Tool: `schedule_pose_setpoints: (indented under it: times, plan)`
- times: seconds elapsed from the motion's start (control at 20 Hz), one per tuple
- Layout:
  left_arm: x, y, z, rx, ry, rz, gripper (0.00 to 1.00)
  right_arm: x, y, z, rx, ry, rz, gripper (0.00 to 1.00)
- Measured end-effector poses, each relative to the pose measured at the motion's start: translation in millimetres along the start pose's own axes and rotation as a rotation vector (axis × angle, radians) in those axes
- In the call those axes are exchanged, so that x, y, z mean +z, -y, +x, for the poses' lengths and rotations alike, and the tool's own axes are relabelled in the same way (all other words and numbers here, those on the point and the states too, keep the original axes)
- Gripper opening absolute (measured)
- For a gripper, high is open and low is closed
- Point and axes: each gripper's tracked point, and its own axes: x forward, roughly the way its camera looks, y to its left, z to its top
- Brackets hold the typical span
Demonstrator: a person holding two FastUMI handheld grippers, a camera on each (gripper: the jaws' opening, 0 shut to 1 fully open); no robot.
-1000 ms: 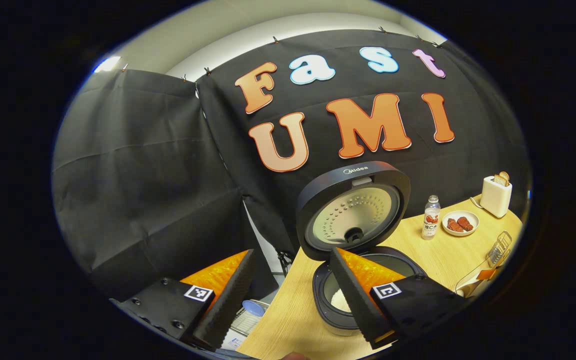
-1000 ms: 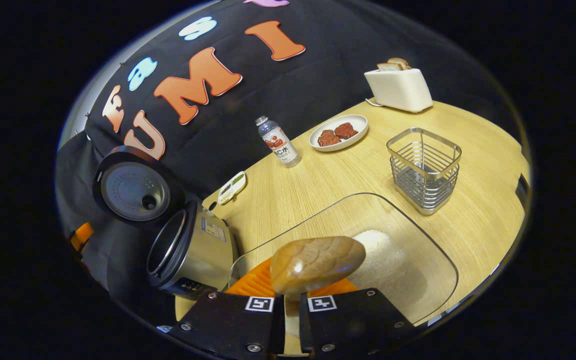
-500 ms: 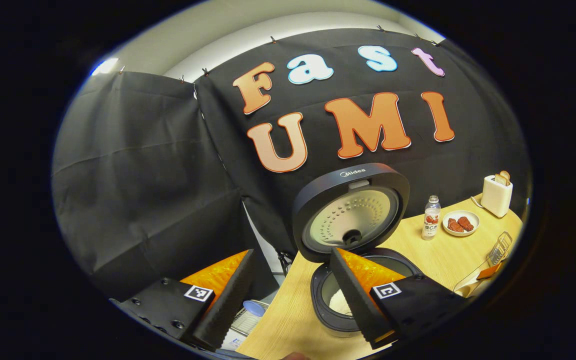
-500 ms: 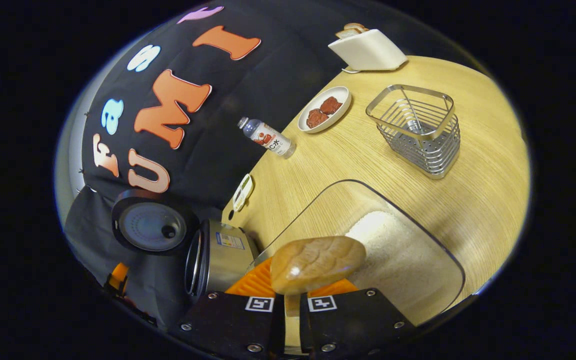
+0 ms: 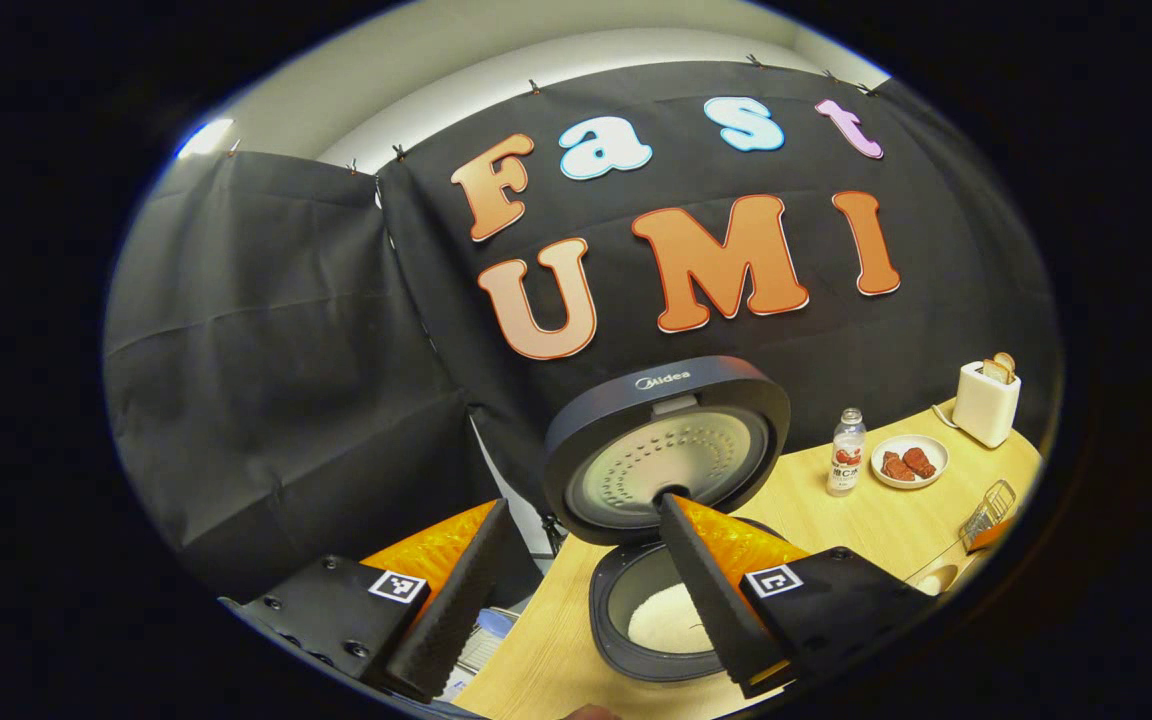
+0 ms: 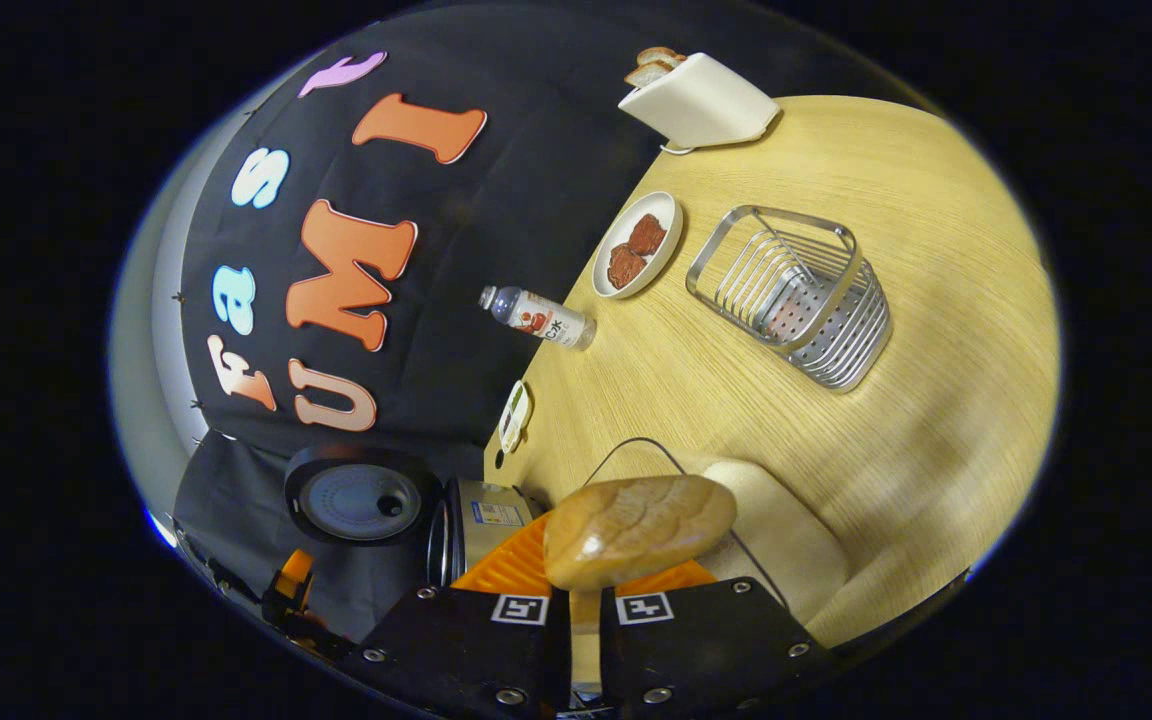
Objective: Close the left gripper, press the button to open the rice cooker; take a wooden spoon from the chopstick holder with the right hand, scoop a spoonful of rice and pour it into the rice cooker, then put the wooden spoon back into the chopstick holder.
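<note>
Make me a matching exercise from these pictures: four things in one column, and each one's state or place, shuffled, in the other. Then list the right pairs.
Things:
1. rice cooker
2. wooden spoon
3. toaster
4. plate

States or places:
A. bread slices stick out of its top
B. lid stands open, white rice inside
C. carries reddish-brown pieces of food, between the bottle and the wire holder
D. clamped in the right hand-held gripper

Pairs: 1-B, 2-D, 3-A, 4-C
</note>
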Motion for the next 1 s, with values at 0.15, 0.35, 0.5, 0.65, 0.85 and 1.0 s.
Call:
schedule_pose_setpoints:
  times: [0.15, 0.35, 0.5, 0.65, 0.85, 1.0]
  plan:
    - [2.8, 9.4, 0.8, -0.006, 0.008, -0.010, 0.93, 16.8, -14.0, -11.8, 0.077, 0.000, 0.097, 0.10]
    - [3.7, 14.4, 3.5, -0.001, 0.005, -0.036, 0.93, 38.0, -41.8, -21.0, 0.181, -0.005, 0.203, 0.10]
    - [5.7, 11.1, 3.0, 0.016, 0.015, -0.053, 1.00, 48.4, -71.3, -20.1, 0.268, -0.036, 0.271, 0.11]
    - [1.6, 3.3, 2.1, 0.040, 0.016, -0.073, 0.93, 49.3, -95.9, -7.6, 0.314, -0.080, 0.281, 0.11]
    - [8.1, -14.6, 0.4, 0.066, 0.045, -0.080, 1.00, 44.3, -141.0, 8.8, 0.389, -0.141, 0.319, 0.11]
    - [7.9, -28.0, -4.3, 0.097, 0.066, -0.084, 1.00, 38.0, -175.6, 25.1, 0.446, -0.177, 0.324, 0.10]
